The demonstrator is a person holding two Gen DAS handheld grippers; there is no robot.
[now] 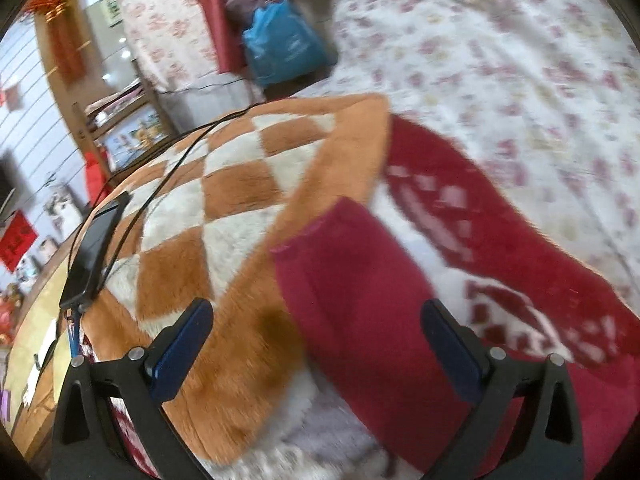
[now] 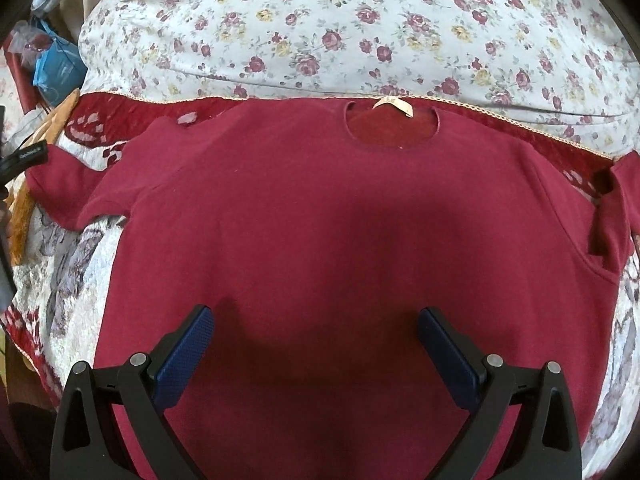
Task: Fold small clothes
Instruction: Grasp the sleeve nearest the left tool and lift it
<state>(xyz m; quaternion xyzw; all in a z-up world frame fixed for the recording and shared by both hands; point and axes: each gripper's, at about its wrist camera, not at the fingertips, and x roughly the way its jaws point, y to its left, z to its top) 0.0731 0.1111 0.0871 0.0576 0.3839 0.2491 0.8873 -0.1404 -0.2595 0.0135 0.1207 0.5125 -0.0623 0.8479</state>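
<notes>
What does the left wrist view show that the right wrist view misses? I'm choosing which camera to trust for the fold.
Left only: a phone with its cable on an orange-and-white checkered blanket.
Right only: the whole dark red sweater spread flat, with its neckline label.
Both: the sweater's sleeve, the floral quilt, and open gripper fingers, left gripper, right gripper.

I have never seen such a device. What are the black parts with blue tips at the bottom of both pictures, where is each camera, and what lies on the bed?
Each picture comes from a camera mounted on a hand-held gripper, looking forward along its two fingers; a person carries one in each hand. The black arms with blue pads are those fingers. In the right wrist view, the right gripper is open above a dark red sweater, spread flat with its neck label away from the camera. In the left wrist view, the left gripper is open over a sleeve of that sweater, beside a brown and white checked blanket with a phone on it. Neither holds anything. A flowered quilt lies behind.
</notes>
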